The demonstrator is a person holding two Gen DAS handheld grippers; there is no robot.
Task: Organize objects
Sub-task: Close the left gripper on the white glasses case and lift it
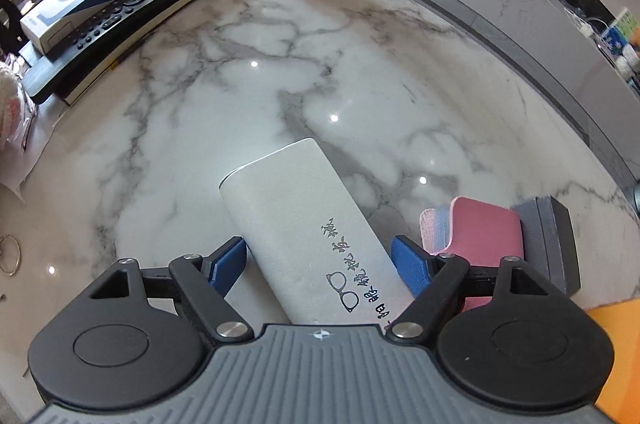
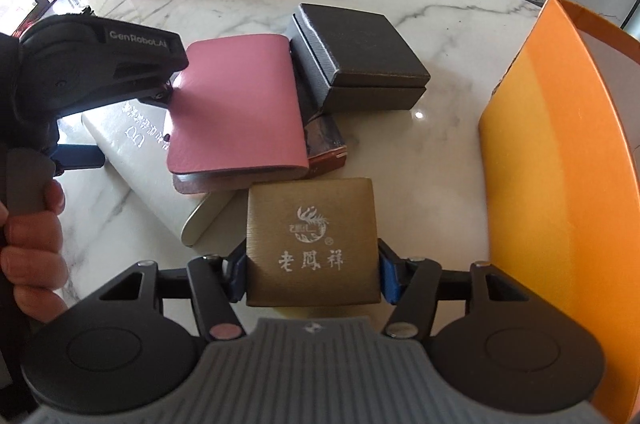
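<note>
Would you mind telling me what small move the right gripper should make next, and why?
Probably carry the gold jewellery box rightward into the orange box. The right gripper has its fingers pressed on both sides of it, and the orange box stands open just to the right.

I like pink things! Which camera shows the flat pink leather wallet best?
The right wrist view. There the flat pink leather wallet shows its whole top face, lying on a stack beside the dark square box. The left wrist view shows only part of it, low at the right behind the left gripper.
</note>
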